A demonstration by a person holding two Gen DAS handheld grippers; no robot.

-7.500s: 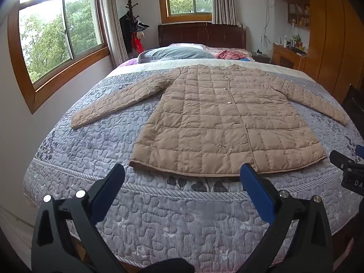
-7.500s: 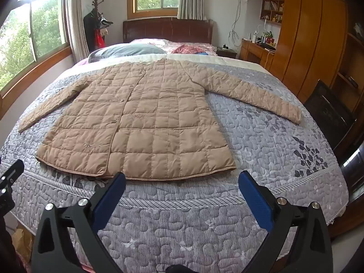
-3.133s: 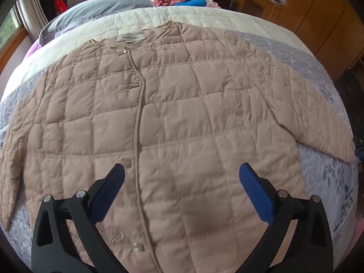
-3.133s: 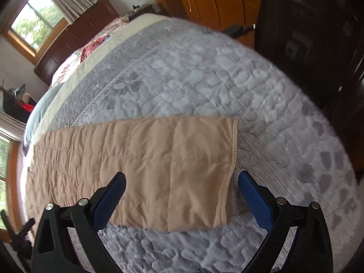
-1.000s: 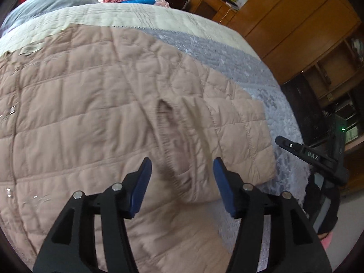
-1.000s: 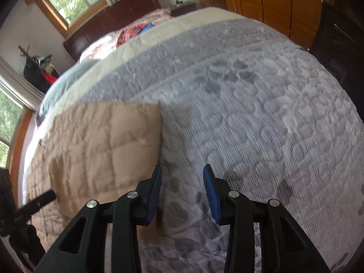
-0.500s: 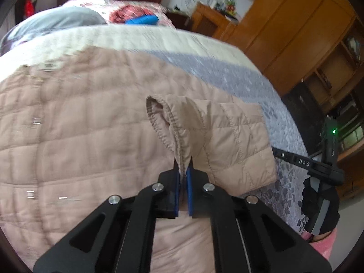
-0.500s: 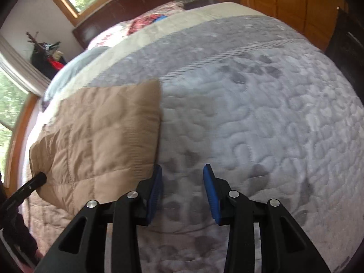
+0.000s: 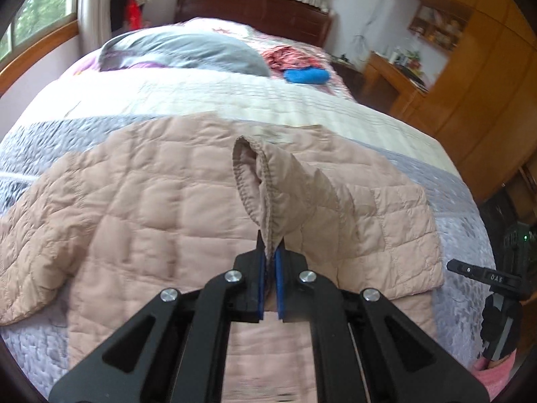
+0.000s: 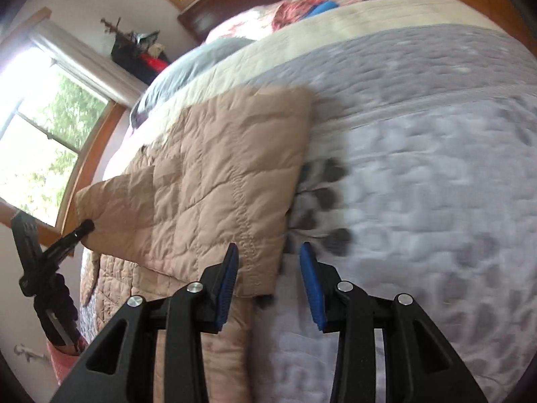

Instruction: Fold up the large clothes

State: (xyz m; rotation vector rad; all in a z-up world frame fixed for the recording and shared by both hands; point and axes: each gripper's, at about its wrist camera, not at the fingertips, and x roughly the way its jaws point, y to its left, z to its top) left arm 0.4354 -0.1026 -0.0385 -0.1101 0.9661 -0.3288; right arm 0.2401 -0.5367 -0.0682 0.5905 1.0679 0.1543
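One bed [image 9: 201,100] carries one tan quilted coat [image 9: 151,208], spread flat on the grey quilt. One sleeve [image 9: 386,228] is folded over the coat's body. My left claw [image 9: 270,252] is pinching that sleeve's cuff [image 9: 255,181], lifted. My right claw [image 10: 268,268] stands partly spread, gripping nothing, over the fold's edge.

1. Coat [image 9: 161,208] lies spread on the bed [image 9: 235,97].
2. Its sleeve [image 9: 376,228] is folded across the body, cuff [image 9: 250,181] raised.
3. Pillow [image 9: 188,50] sits behind the coat, by the headboard [image 9: 255,10].
4. Wardrobe [image 9: 476,77] stands right of the bed.
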